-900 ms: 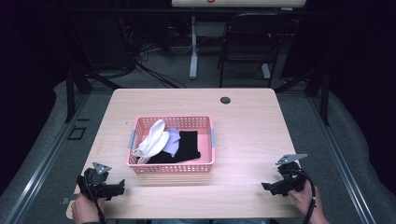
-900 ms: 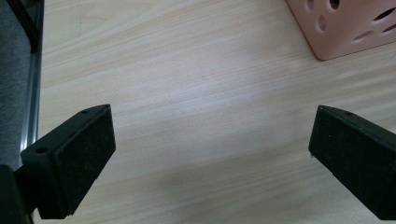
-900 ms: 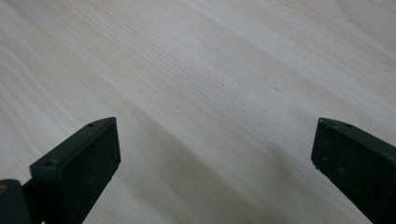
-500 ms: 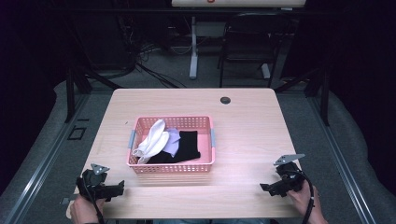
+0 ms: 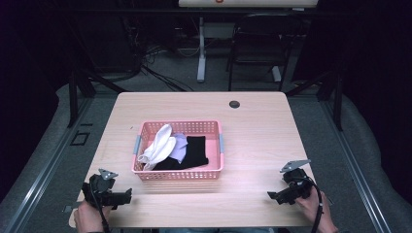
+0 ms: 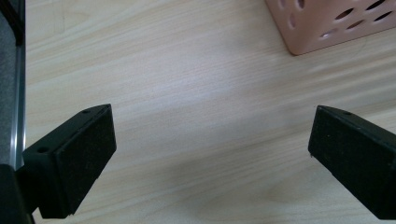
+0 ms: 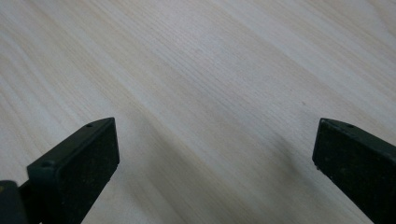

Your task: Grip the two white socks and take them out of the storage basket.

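Left claw [image 6: 210, 158]: jaws spread wide with bare wood between them; nothing held; in the high view it sits at the near left corner of the worktop, gripped by the person's left hand [image 5: 87, 216]
Right claw [image 7: 215, 163]: jaws equally wide apart over bare wood; nothing held; in the high view it sits at the near right corner, gripped by the right hand [image 5: 313, 208]
Basket [image 5: 177, 173]: pink, perforated walls, grey handles at both short ends; stands mid-worktop between the two claws and well apart from each; one corner shows at the top of the left gripper view
Basket contents: a white cloth [image 5: 158, 148] draped over the left part; a pale lilac cloth [image 5: 180, 145] beside it; a black cloth [image 5: 194, 151] toward the right
Worktop [image 5: 257, 131]: light wood; a small dark round grommet [image 5: 234, 104] near the far edge
Surroundings: a dark chair [image 5: 255, 53] and cables on the floor beyond the worktop
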